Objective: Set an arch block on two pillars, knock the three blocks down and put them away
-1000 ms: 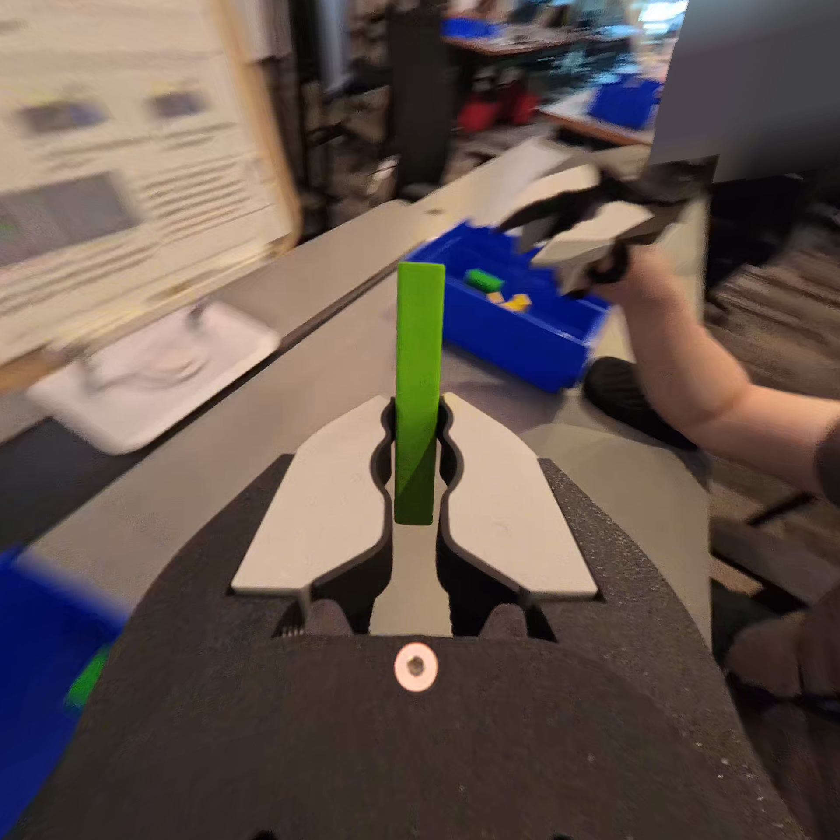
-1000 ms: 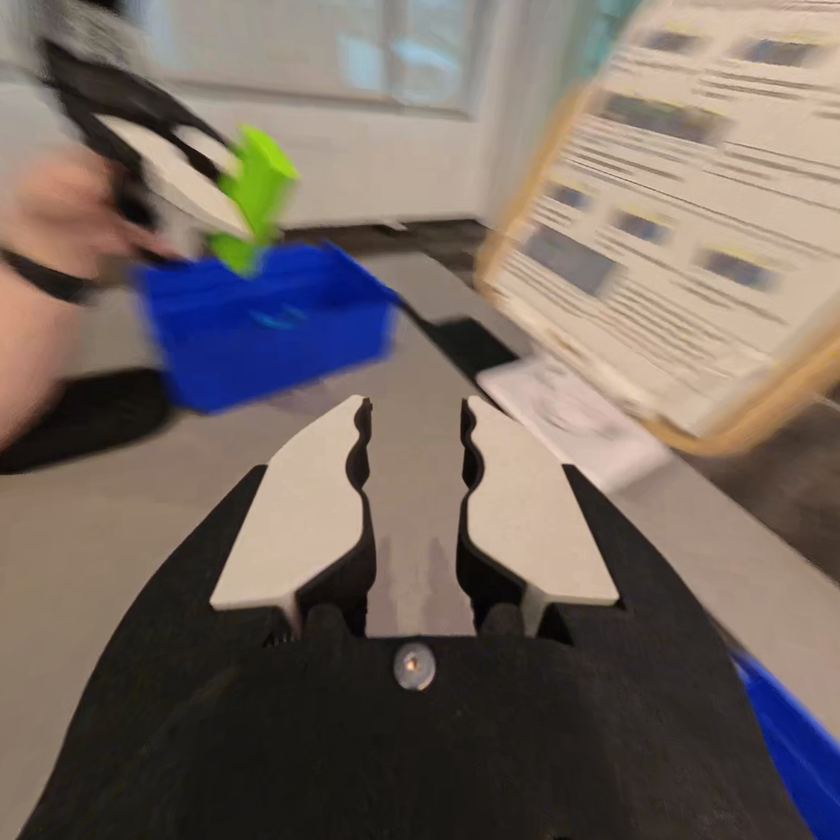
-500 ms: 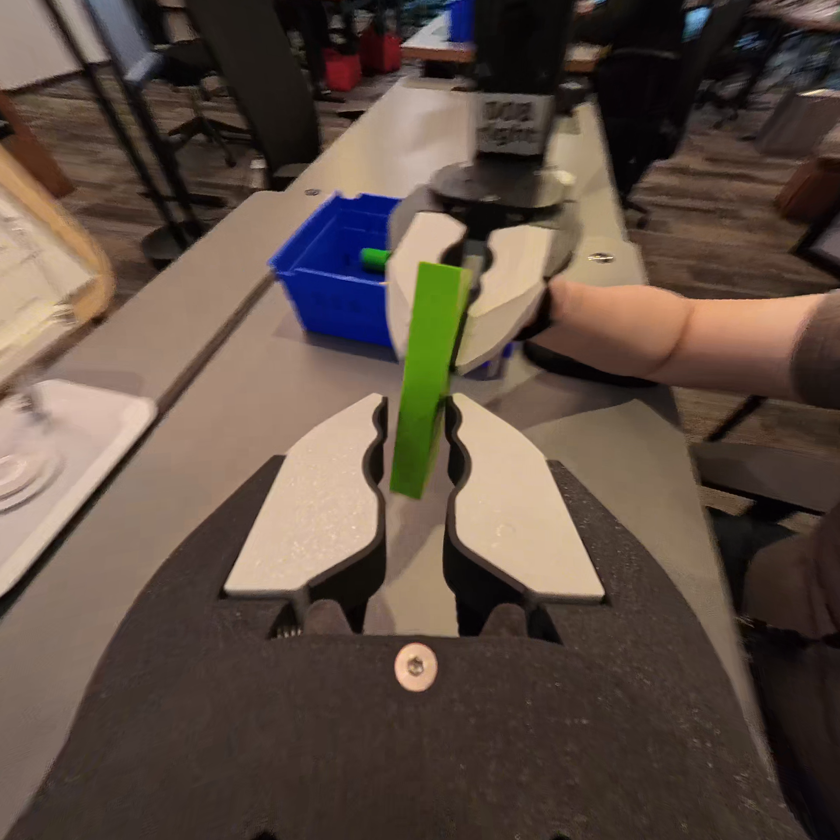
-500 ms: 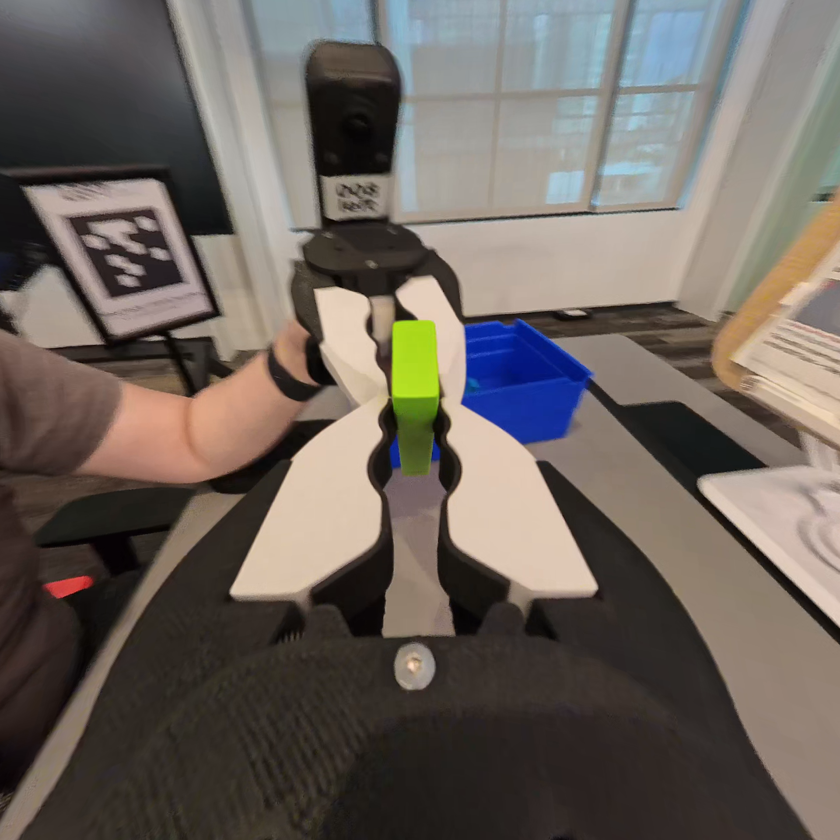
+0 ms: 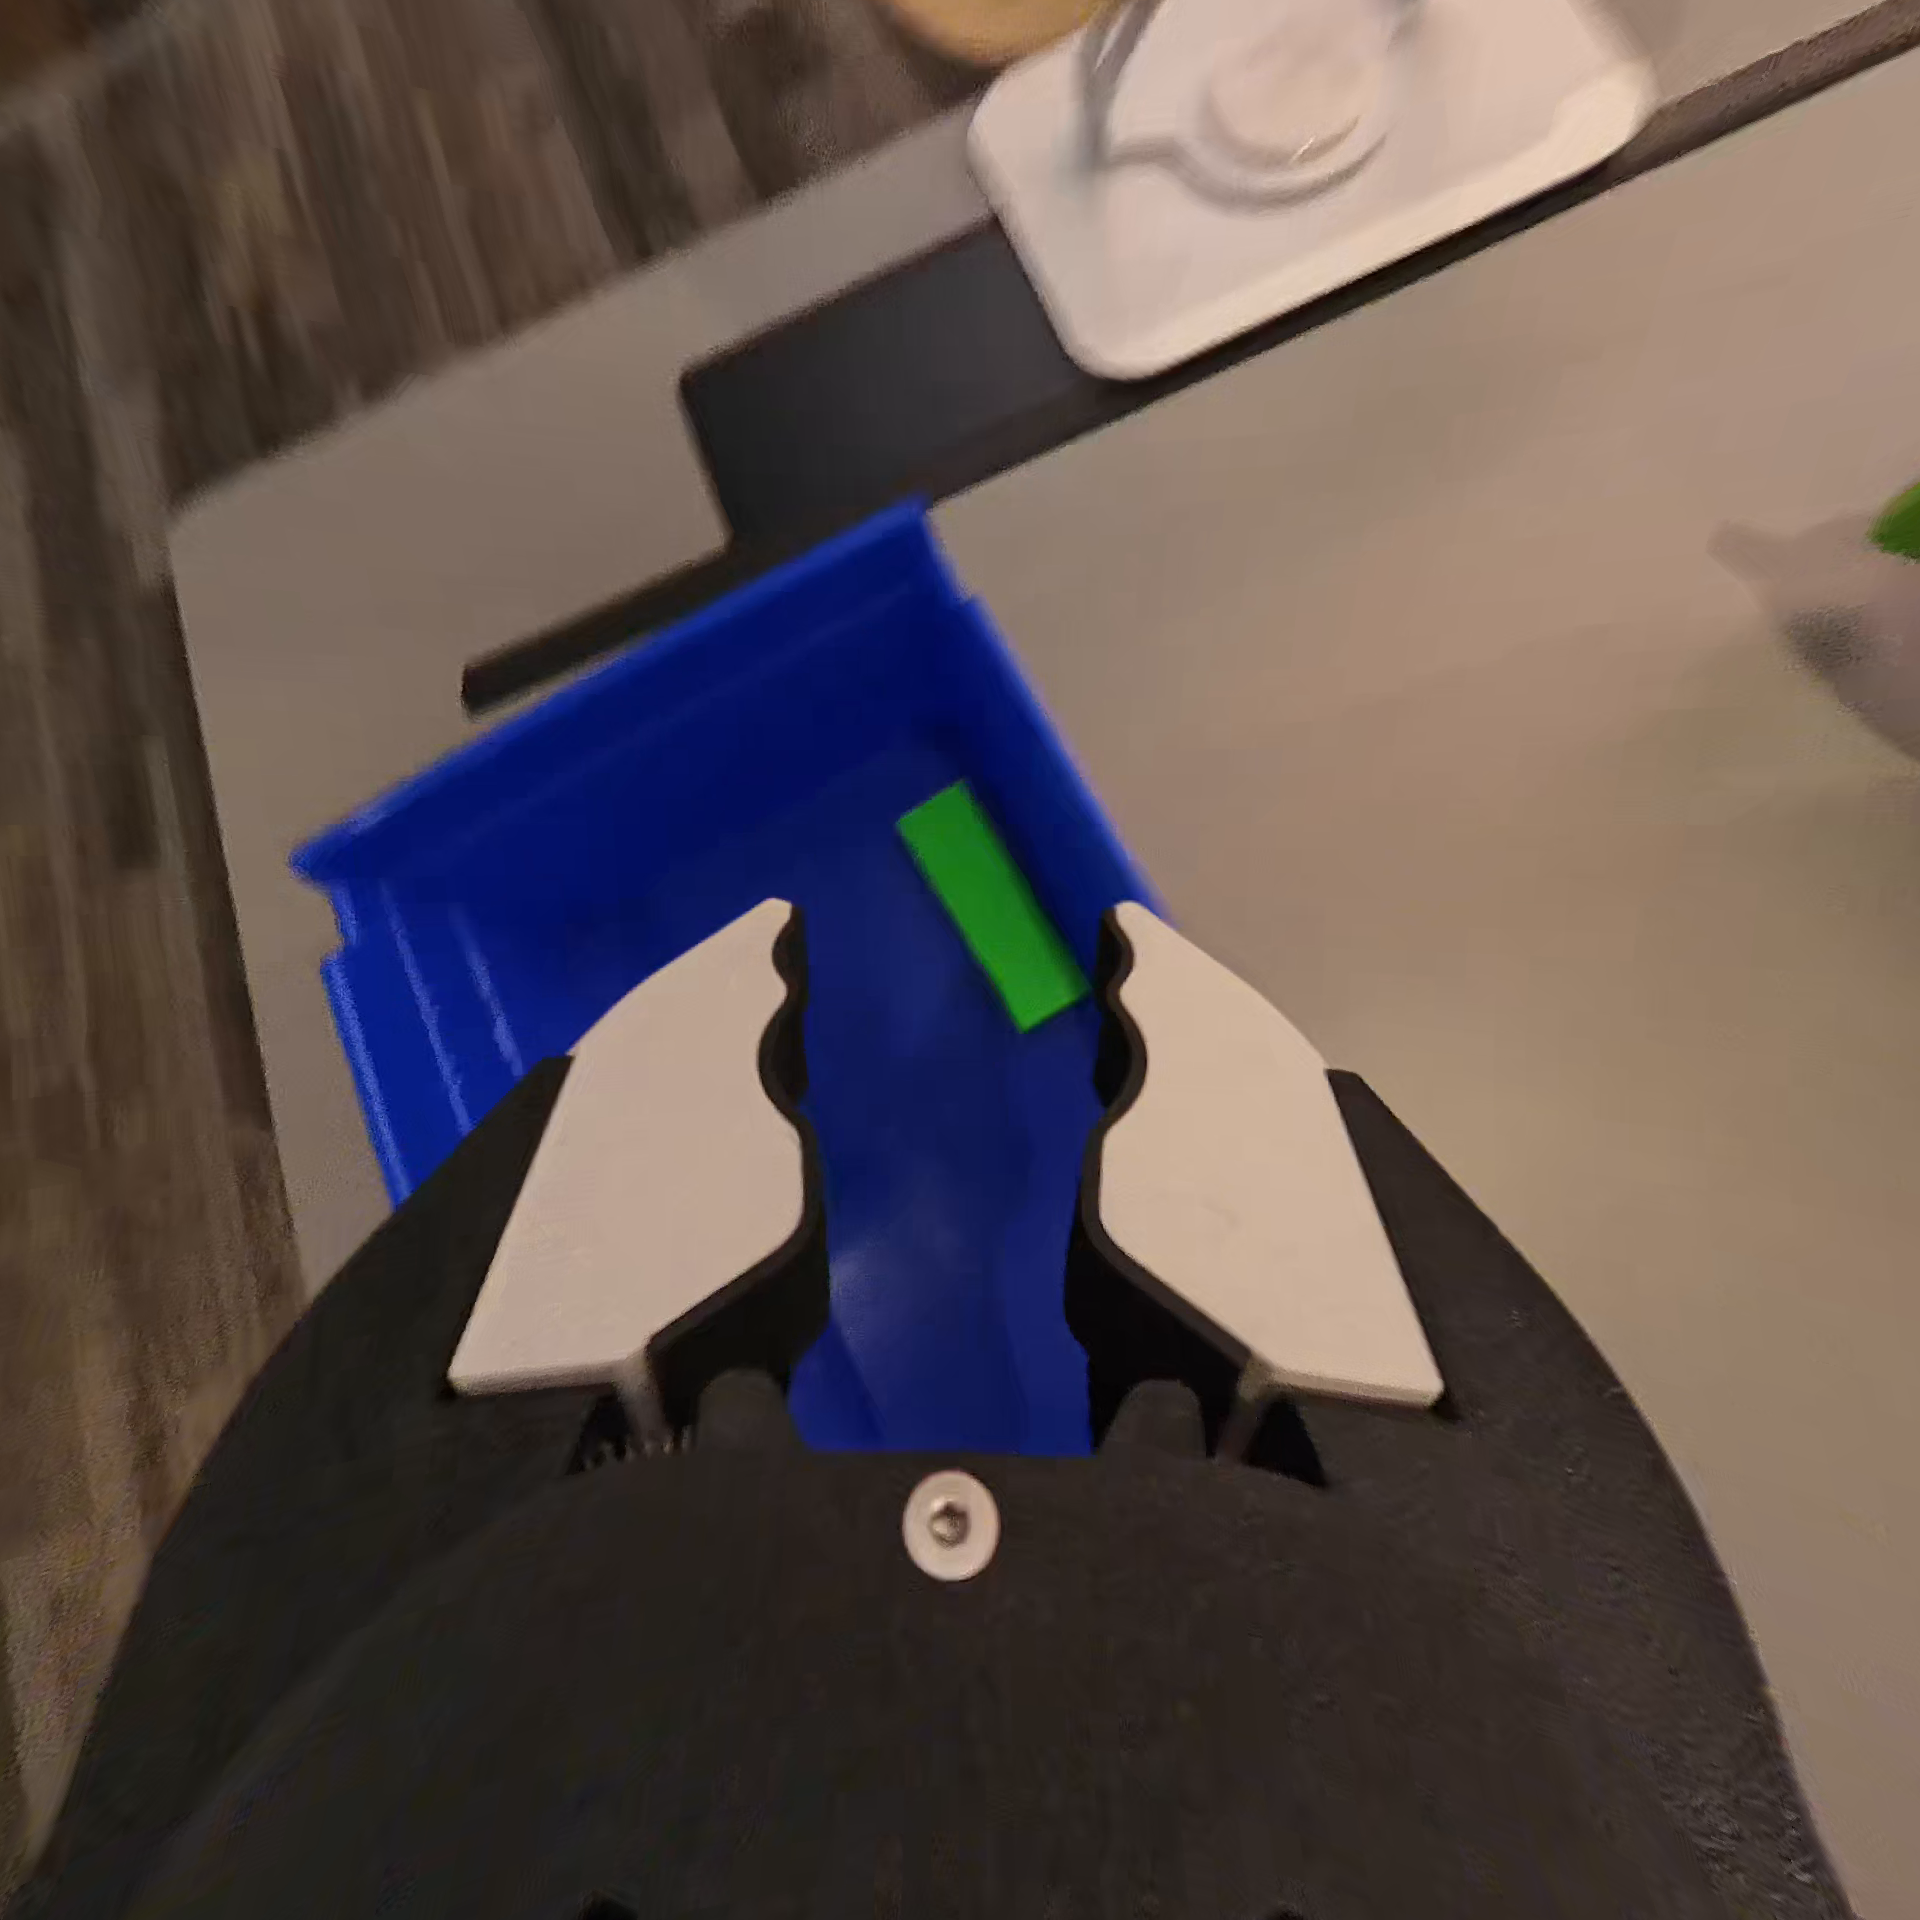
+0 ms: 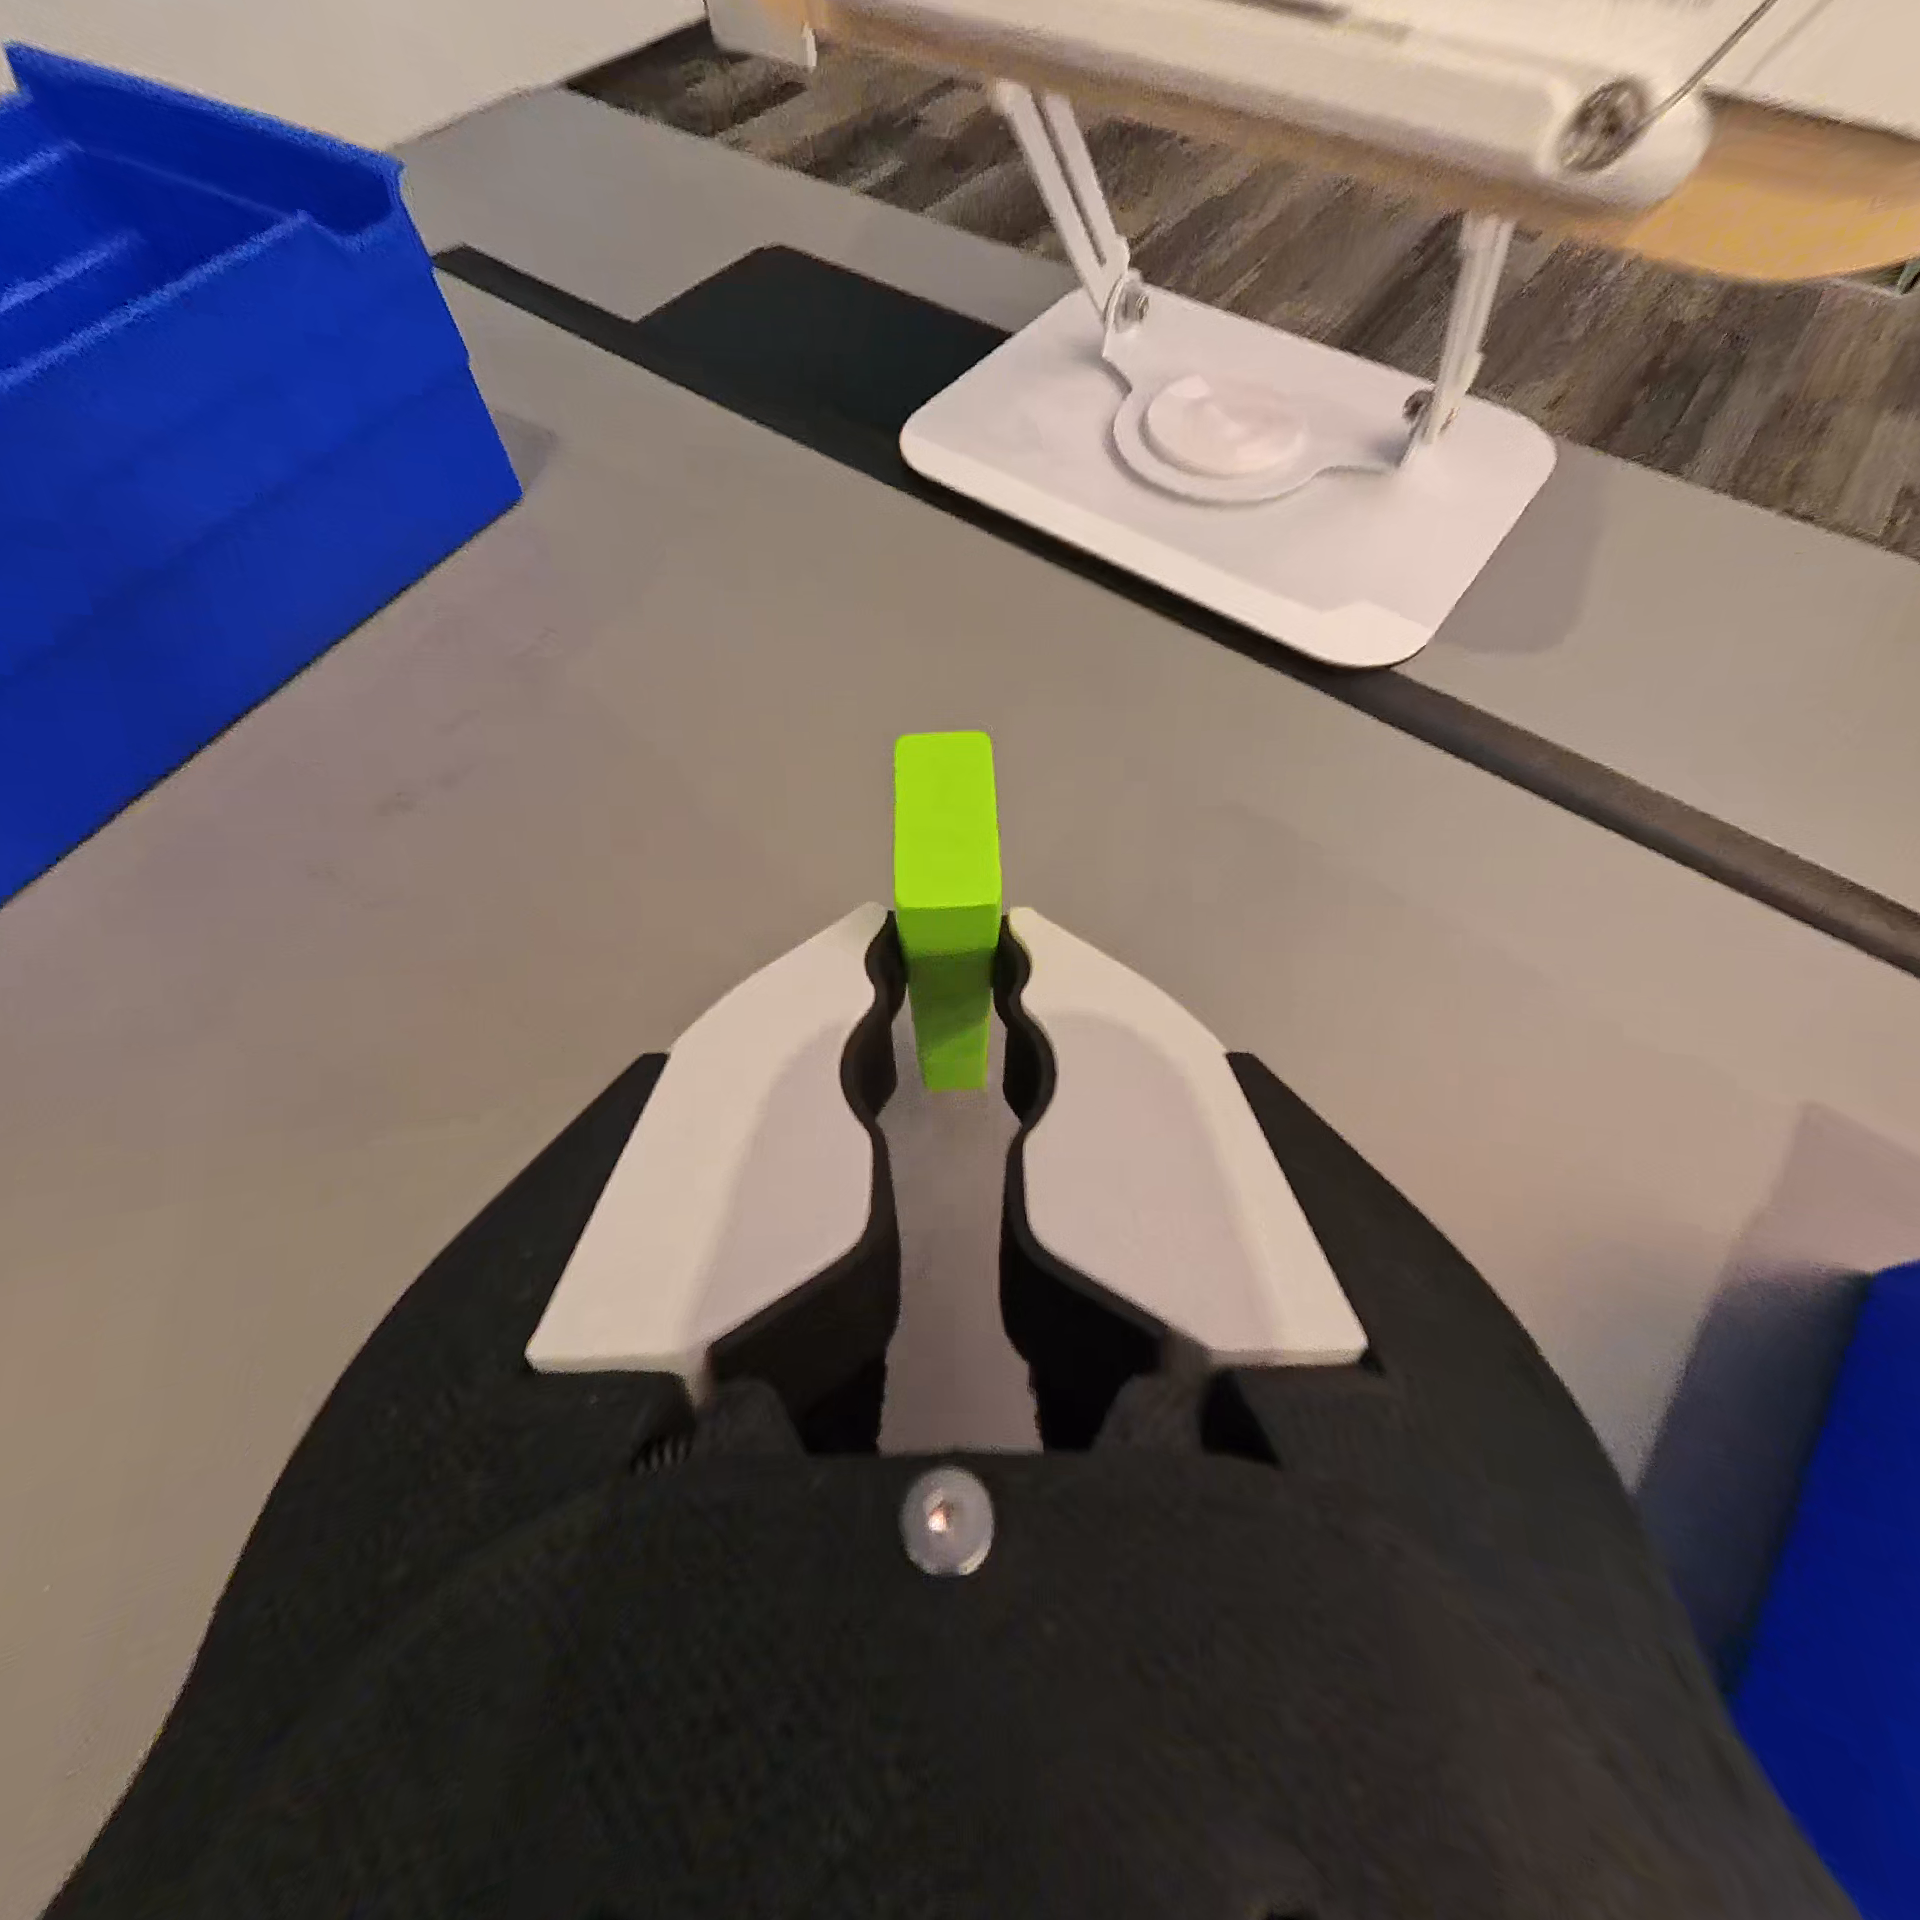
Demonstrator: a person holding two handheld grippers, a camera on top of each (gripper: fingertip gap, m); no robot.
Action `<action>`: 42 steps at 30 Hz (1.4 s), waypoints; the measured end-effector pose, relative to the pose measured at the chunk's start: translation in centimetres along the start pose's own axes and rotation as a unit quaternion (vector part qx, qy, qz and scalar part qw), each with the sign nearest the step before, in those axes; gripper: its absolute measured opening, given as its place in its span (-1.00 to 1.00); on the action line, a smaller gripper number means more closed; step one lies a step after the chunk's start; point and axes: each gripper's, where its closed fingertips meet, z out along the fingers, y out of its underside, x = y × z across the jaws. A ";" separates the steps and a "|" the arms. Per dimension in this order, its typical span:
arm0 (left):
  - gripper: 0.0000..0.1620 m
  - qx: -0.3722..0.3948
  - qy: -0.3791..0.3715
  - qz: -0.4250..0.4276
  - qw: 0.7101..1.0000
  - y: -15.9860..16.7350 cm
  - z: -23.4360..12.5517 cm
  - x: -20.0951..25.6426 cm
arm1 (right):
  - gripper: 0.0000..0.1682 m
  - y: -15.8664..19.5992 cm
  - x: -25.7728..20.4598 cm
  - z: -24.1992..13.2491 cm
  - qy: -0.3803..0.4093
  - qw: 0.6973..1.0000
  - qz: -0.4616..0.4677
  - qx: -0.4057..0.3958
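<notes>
Presently the lime-green block [image 6: 945, 883] sits clamped upright between the fingertips of the right tool [image 6: 945, 940], its lower end tucked between the wavy black pads and its upper end standing clear above them; it is held over the grey surface [image 6: 520, 831], and whether it touches the surface cannot be told. A darker green block [image 5: 987, 904] lies flat inside the blue bin [image 5: 623, 831], close against the bin's right wall. The left tool [image 5: 945, 935] is released, jaws spread wide with nothing between them, poised above that bin; the green block lies just beyond its right fingertip [image 5: 1143, 935]. In the left wrist view, a blurred grey shape with a speck of green shows at the right edge, too smeared to identify with certainty. In the right wrist view, a blue bin [image 6: 208, 364] stands at the upper left, well apart from the held block, and another blue bin wall [image 6: 1849, 1558] shows at the lower right edge. Beyond the held block a white stand base [image 6: 1299, 520] rests across a black strip [image 6: 810, 343] in the surface, its thin legs carrying a white bar and a wooden-edged board. Wood-pattern floor [image 5: 156, 416] lies past the surface edge.
</notes>
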 end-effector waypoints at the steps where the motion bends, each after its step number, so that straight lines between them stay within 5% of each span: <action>1: -0.33 -0.024 -0.019 -0.014 0.999 0.9 0.6 -1.1 | -0.80 0.3 0.0 0.3 -0.001 1.000 -0.002 -0.003; 6: -0.20 -0.131 0.011 -0.076 0.988 4.8 4.2 -0.9 | -0.80 1.2 0.1 1.4 0.004 1.000 -0.020 -0.016; 18: -0.28 -0.211 0.001 -0.089 0.973 7.9 10.8 0.0 | -0.74 1.8 0.2 1.9 0.008 0.999 -0.038 -0.027; 26: -0.23 -0.220 -0.005 -0.094 0.971 8.3 11.0 -0.4 | -0.55 1.5 -0.2 1.7 0.012 0.998 -0.051 -0.023; 42: -0.21 -0.188 0.050 -0.154 0.969 7.5 11.5 0.1 | -0.54 0.5 -0.7 0.9 0.021 0.996 -0.086 -0.008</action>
